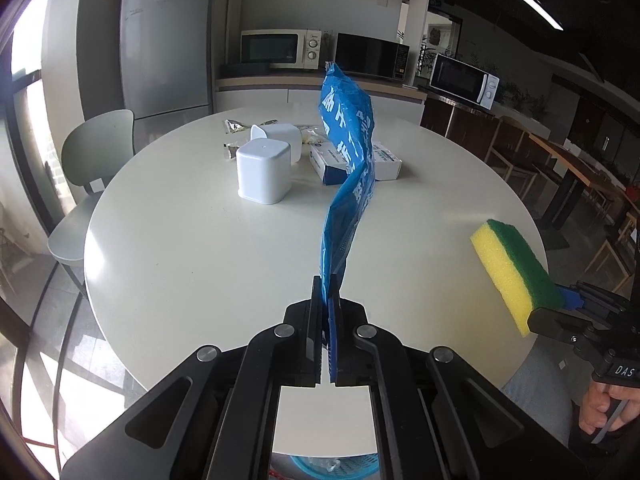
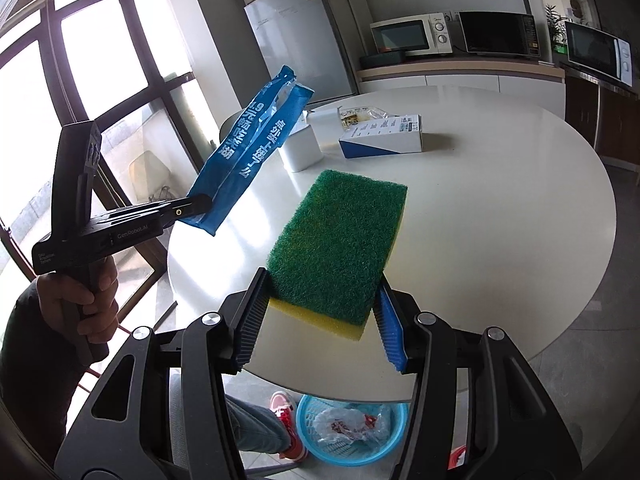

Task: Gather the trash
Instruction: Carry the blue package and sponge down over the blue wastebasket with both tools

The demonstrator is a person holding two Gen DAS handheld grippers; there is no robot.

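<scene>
My left gripper point(image 1: 327, 304) is shut on a blue plastic wrapper point(image 1: 347, 168) with white lettering and holds it up above the round white table point(image 1: 192, 248). The wrapper also shows in the right wrist view point(image 2: 248, 148), clamped in the left gripper point(image 2: 202, 204) over the table's left edge. My right gripper point(image 2: 320, 312) is shut on a yellow and green sponge point(image 2: 340, 240), green side up, near the table's front edge. The sponge also shows in the left wrist view point(image 1: 512, 268). A blue trash basket point(image 2: 352, 432) with crumpled wrappers stands on the floor under the table.
On the far side of the table are two white containers point(image 1: 264, 172), a blue and white box point(image 1: 356, 162), foil wrappers point(image 1: 236, 126) and a clear packet point(image 2: 364, 114). A grey chair point(image 1: 92, 168) stands at the left. A counter with microwaves point(image 1: 280, 48) is behind.
</scene>
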